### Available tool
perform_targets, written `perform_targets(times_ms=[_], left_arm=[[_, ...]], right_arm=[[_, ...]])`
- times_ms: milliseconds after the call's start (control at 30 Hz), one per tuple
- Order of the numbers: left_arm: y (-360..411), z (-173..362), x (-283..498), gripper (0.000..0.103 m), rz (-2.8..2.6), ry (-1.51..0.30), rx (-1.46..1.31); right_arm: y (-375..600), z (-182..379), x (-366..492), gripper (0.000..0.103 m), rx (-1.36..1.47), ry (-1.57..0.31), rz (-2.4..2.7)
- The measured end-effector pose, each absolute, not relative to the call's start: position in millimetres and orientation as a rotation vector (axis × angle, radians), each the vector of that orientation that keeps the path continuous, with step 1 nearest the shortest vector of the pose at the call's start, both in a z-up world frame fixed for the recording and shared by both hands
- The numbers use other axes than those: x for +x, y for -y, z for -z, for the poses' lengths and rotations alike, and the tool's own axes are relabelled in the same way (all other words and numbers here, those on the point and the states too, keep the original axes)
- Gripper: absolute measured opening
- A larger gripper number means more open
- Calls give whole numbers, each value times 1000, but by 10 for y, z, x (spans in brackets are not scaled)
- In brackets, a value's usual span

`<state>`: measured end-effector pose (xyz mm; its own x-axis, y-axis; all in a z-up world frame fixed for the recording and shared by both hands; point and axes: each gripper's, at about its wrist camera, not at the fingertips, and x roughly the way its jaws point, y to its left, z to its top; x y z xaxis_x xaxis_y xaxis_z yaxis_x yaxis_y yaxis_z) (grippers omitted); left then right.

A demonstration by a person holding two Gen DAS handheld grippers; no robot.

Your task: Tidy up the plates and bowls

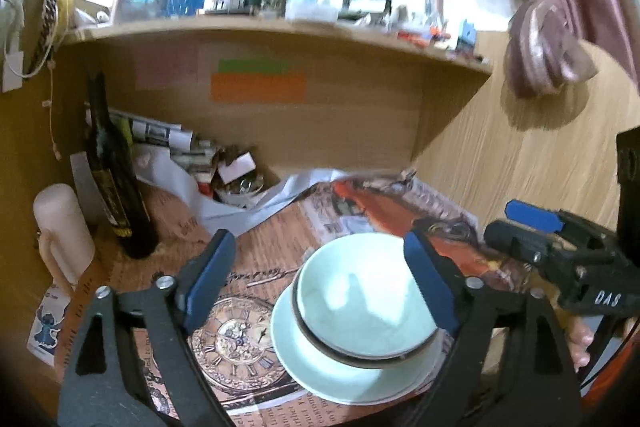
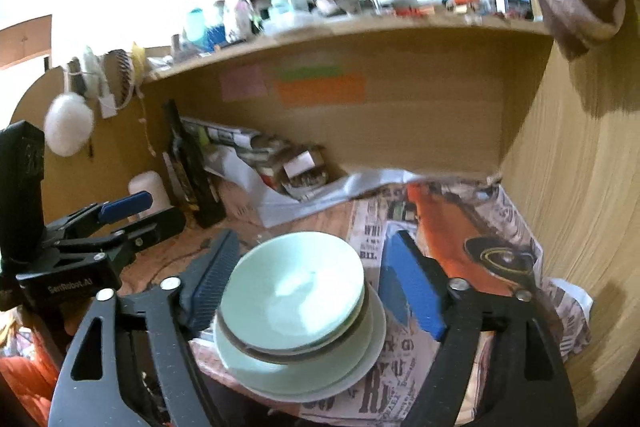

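Your pale green bowl [image 1: 366, 297] sits in the lower centre of the left wrist frame, nested on a matching pale green plate [image 1: 320, 375]; a dark band rings the bowl's underside where it meets the plate. In the right wrist frame the same bowl [image 2: 294, 291] and plate [image 2: 280, 379] lie low and centre, between your fingers. The stack rests on printed paper [image 1: 240, 339] bearing a clock-face picture, with a sheet of newspaper [image 2: 400, 391] just to its right.

Your left gripper [image 1: 320, 291] is spread wide and holds nothing; its blue pads [image 1: 208, 279] stand apart, and the right-hand one overlaps the bowl's rim in the picture, though you cannot tell whether it touches. Your right gripper [image 2: 316, 291] is also spread wide, a finger on each side of the stack, gripping nothing.

Further out, a dark bottle [image 1: 114, 179] stands upright at centre left, a cream mug [image 1: 64, 231] just left of it. A wooden shelf [image 1: 260, 31] crosses the upper frame, crowded with blurred bottles. A pinkish curtain [image 1: 548, 39] hangs at upper right.
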<state>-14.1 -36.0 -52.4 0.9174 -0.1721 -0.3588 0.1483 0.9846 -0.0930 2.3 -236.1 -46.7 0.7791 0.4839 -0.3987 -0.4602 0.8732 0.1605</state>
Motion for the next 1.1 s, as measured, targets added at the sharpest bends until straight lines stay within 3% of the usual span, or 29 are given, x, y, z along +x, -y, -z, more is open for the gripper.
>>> perform_targets(times_ms=[167, 267, 333, 1100], left_arm=[[371, 439, -345, 97, 139, -311, -83], [378, 421, -428, 99, 112, -278, -82], [384, 417, -486, 100, 95, -259, -78], [442, 458, -572, 101, 63, -230, -29]], right_arm=[[2384, 441, -126, 86, 69, -403, -534], [2389, 433, -195, 97, 68, -379, -537], [2394, 420, -250, 100, 65, -355, -528], [2408, 421, -256, 103, 91, -331, -530]])
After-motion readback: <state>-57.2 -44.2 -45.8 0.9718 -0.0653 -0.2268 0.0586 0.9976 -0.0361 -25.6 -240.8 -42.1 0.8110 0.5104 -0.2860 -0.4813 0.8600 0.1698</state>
